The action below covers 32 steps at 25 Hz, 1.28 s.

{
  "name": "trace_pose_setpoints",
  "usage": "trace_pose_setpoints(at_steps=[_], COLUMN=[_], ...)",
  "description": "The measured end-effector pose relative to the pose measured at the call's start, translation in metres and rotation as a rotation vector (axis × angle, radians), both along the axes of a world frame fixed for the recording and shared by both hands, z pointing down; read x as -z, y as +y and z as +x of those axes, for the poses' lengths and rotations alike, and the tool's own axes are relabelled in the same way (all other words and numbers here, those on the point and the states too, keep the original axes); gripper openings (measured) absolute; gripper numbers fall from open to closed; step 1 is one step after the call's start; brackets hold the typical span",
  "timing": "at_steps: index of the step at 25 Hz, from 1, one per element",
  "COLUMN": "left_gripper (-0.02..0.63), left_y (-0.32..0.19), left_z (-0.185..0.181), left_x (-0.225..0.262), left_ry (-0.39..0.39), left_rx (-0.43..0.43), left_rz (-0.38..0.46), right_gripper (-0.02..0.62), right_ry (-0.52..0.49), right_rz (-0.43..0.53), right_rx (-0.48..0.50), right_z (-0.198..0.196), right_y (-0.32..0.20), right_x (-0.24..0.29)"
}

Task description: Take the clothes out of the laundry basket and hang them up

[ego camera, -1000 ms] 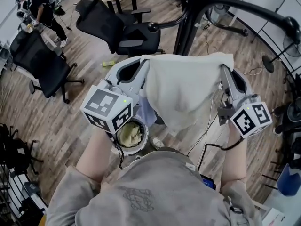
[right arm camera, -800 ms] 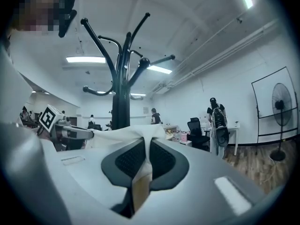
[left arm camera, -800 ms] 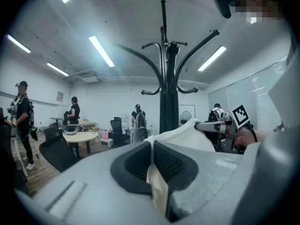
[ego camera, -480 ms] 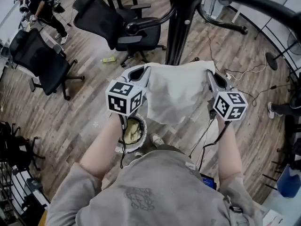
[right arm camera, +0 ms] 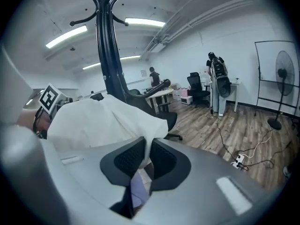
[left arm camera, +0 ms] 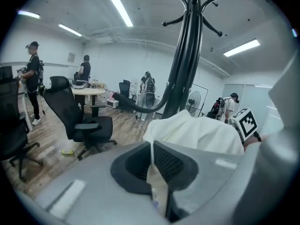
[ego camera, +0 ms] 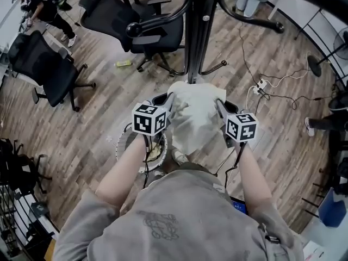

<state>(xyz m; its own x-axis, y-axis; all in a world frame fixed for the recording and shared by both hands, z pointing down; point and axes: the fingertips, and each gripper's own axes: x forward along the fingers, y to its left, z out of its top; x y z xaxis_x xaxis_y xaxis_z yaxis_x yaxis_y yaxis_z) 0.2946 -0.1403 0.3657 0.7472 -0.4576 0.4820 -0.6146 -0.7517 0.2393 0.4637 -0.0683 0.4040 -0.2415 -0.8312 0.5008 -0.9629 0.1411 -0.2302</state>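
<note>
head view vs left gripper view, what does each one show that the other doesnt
Only the head view: the basket on the floor with clothes in it, the person's grey shirt, and a power strip among the cables.
Only the left gripper view: the rack's hooks, the ceiling lights, and people standing beyond the rack.
Both: the white cloth, the rack's pole and the nearest black chair.

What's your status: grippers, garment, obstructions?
Left gripper shut on white garment. Right gripper shut on it, jaws just easing open. Garment hangs between them, coat stand ahead.
</note>
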Motion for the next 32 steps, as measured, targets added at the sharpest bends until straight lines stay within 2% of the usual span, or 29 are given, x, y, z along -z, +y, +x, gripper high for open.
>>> trace_pose_setpoints(at_steps=[3,5,7,9,11,14,17,20,25,28,32], left_gripper=[0.013,0.049,0.105,0.196,0.233,0.268,0.268,0.262,0.261,0.259,0.255], left_y=[0.01,0.014,0.016,0.017,0.016,0.012,0.011,0.01,0.005,0.004,0.013], left_z=[0.003,0.003,0.0,-0.006,-0.015,-0.033,-0.058,-0.083,-0.115,-0.14,-0.173], left_x=[-0.017,-0.021,-0.023,-0.024,-0.021,-0.014,-0.003,0.02,0.06,0.082,0.109], left_ry=[-0.005,-0.005,-0.009,-0.007,0.007,0.02,0.004,-0.002,0.052,0.076,0.084], left_rx=[-0.004,-0.002,-0.002,-0.001,0.006,0.027,0.077,0.13,0.189,0.229,0.271], left_rz=[-0.045,-0.06,-0.072,-0.091,-0.098,-0.076,-0.023,0.069,0.136,0.165,0.225], right_gripper=[0.082,0.118,0.15,0.195,0.253,0.285,0.241,0.231,0.179,0.158,0.138], right_ry=[-0.018,-0.015,-0.03,-0.061,-0.065,-0.043,-0.046,-0.078,-0.138,-0.202,-0.176], right_rz=[-0.034,-0.051,-0.067,-0.086,-0.092,-0.04,0.059,0.124,0.261,0.338,0.42], right_rx=[0.022,0.036,0.039,0.034,0.023,-0.026,-0.104,-0.084,0.014,0.108,0.237], right_z=[-0.013,-0.019,-0.021,-0.018,-0.011,0.008,0.023,0.012,-0.029,-0.064,-0.111], right_y=[0.002,0.002,0.005,0.01,0.016,0.022,0.034,0.041,0.032,0.024,0.02], right_x=[-0.009,-0.011,-0.011,-0.009,0.0,0.026,0.06,0.095,0.163,0.201,0.236])
